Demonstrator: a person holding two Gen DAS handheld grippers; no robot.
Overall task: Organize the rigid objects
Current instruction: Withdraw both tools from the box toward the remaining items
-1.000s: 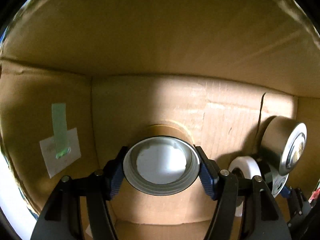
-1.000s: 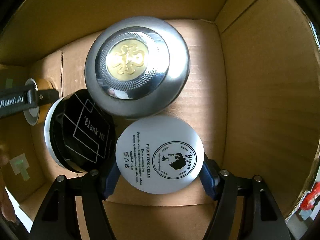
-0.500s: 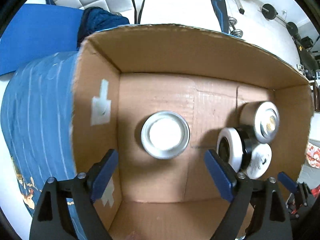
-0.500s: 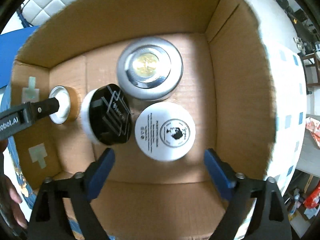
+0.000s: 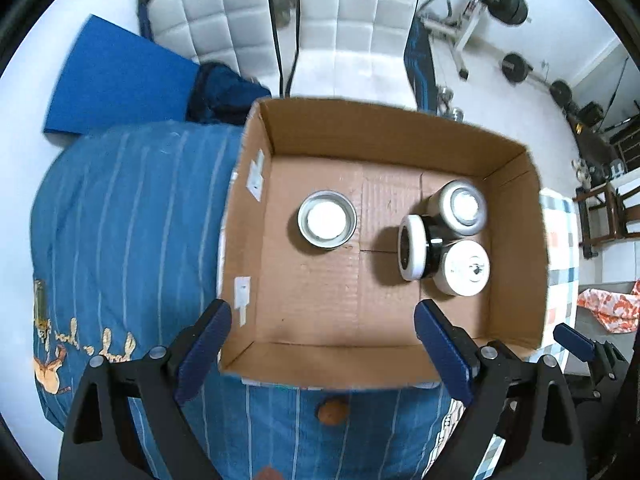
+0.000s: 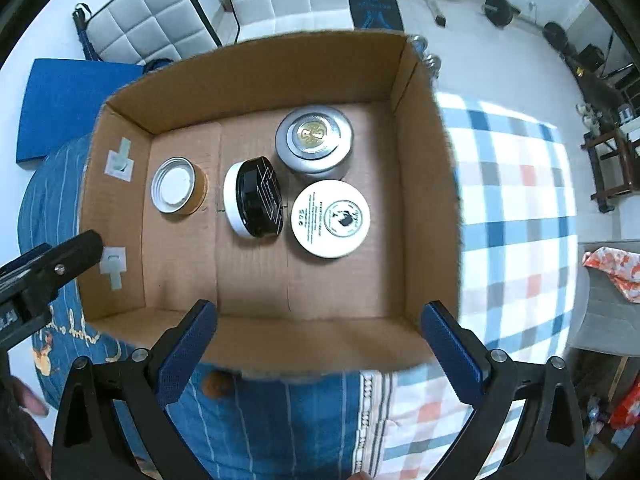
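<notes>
Inside the cardboard box we note four jars: the amber jar alone at left; black-lidded, silver-lidded and white cream jars clustered rightward, likely grouped. Left tongs and right tongs hang spread, empty, above the bed.

Brown cardboard box holds a white jar, a black-lidded jar, a silver-and-gold tin; beneath it, blue striped cloth.

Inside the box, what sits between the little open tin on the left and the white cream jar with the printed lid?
The black-lidded jar, tipped on its side, lies between the open tin and white cream jar; the right wrist view shows it best.
</notes>
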